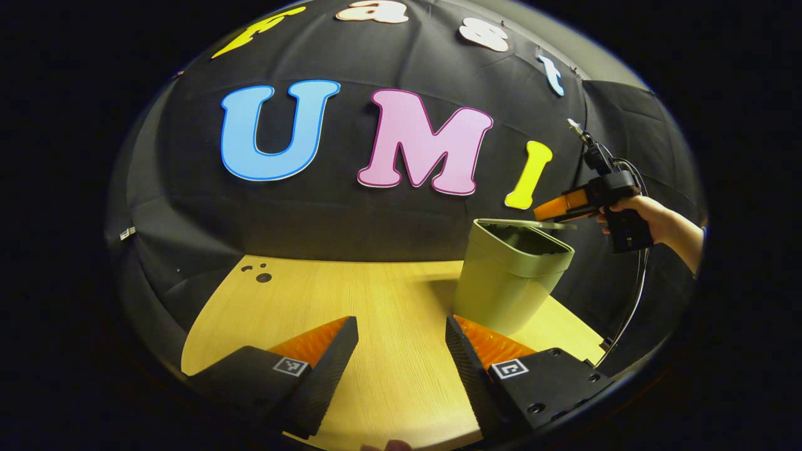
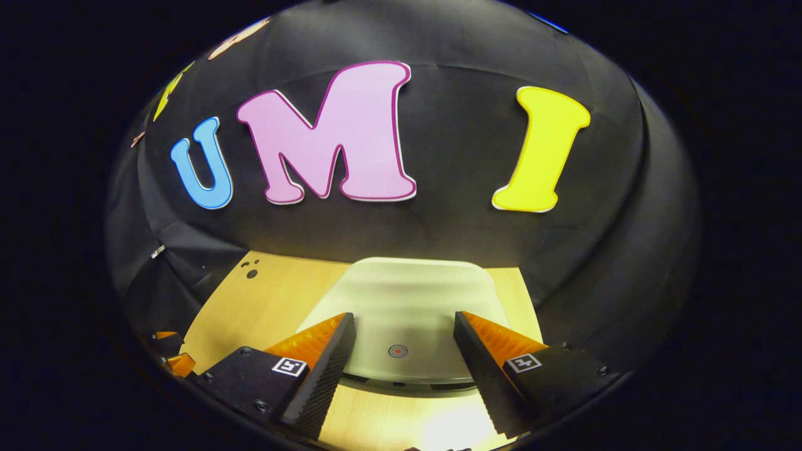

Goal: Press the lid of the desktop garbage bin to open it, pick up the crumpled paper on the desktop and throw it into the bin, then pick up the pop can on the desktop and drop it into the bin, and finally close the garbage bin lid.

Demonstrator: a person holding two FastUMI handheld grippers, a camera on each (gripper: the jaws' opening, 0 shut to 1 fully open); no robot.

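So the wooden counter (image 1: 401, 376) is the biggest thing here, and the olive-green garbage bin (image 1: 510, 282) stands on it toward the right edge, not far from the back. It looks like it's parked there so the right hand can come at it from above while the left stays out of the way.

In the left gripper view the lid (image 1: 551, 223) reads as a thin slab at the bin's far rim with the dark mouth showing in front of it. In the right gripper view the pale lid (image 2: 407, 313) looks almost flat, seen from above — so I can't tell for sure how far shut it is. My guess is we're on the closing step, or right at the press.

The right claw (image 1: 554, 210) is held by a hand (image 1: 639, 210) just over the lid's far side, angled down toward it. In its own view the right claw (image 2: 404, 351) has its fingers spread wide with nothing between them, straddling the little red dot (image 2: 398, 351) near the lid's front edge — presumably the press target. I can't tell whether it's actually touching.

The left claw (image 1: 401, 351) hangs over the front of the counter, fingers wide apart and holding nothing — it's just waiting its turn.
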